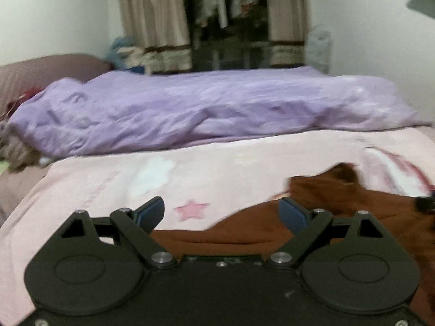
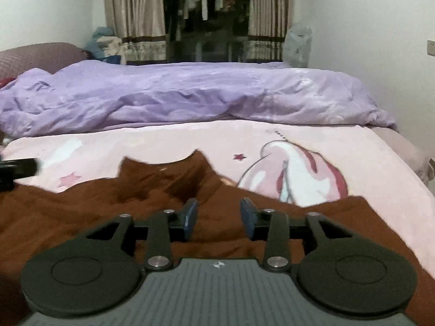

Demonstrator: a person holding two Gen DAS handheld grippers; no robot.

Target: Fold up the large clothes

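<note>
A large brown garment (image 2: 81, 212) lies spread on a pink bedsheet (image 2: 353, 176) with star and unicorn prints. In the left wrist view the garment (image 1: 339, 203) covers the lower right. My left gripper (image 1: 221, 213) is wide open over the garment's left edge, holding nothing. My right gripper (image 2: 219, 216) is open above the middle of the garment, just behind its collar (image 2: 163, 168), holding nothing. The left gripper shows as a dark shape at the left edge of the right wrist view (image 2: 16, 169).
A crumpled purple duvet (image 1: 190, 111) lies across the far half of the bed. A mauve pillow (image 1: 40, 73) sits far left. Beige curtains (image 2: 133, 13) frame a dark window behind. White walls stand on both sides. The bed's right edge (image 2: 407, 149) drops off.
</note>
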